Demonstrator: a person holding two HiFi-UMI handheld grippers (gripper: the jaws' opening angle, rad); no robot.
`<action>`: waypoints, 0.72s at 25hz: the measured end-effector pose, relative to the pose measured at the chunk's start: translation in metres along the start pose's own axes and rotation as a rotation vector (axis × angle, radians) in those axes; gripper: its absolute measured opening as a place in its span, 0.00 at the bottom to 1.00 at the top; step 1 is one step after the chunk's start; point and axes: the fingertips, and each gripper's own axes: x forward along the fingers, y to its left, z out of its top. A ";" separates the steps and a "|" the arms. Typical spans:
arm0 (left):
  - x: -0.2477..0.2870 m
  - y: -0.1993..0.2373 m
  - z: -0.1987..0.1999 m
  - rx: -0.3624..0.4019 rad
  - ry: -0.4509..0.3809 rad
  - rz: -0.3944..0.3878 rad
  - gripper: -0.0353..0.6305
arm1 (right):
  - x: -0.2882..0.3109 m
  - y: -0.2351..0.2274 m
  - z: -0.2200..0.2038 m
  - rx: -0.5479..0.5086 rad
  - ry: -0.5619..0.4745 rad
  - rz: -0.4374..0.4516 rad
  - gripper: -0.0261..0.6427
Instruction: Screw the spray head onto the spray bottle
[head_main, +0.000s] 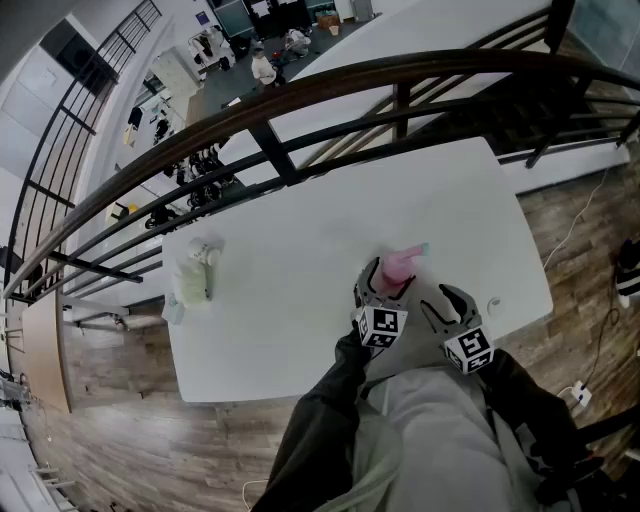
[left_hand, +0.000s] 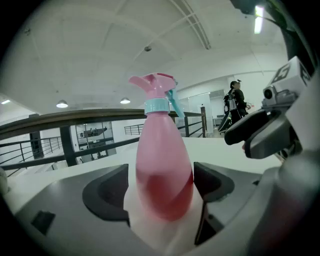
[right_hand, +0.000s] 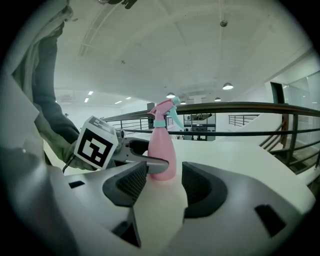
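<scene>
On the table (head_main: 290, 345), the spray bottle (left_hand: 162, 165) stands upright (spray head (left_hand: 156, 86) topmost).

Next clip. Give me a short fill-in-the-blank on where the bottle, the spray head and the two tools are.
1. The spray bottle stands ___ on the table.
2. The spray head, above a teal collar, is coloured ___.
3. The left tool has the spray ___ between its jaws.
4. The right tool has ___ between its jaws.
Missing words: upright; pink; bottle; nothing.
</scene>
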 end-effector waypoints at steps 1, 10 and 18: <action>0.001 -0.004 0.003 0.023 -0.007 -0.010 0.65 | -0.001 0.000 0.004 0.003 -0.007 0.007 0.34; 0.006 -0.018 0.007 0.033 -0.045 -0.079 0.75 | 0.012 -0.014 0.042 -0.061 -0.026 0.141 0.51; 0.019 -0.023 0.015 0.125 -0.024 -0.095 0.75 | 0.038 -0.016 0.074 -0.179 0.005 0.268 0.51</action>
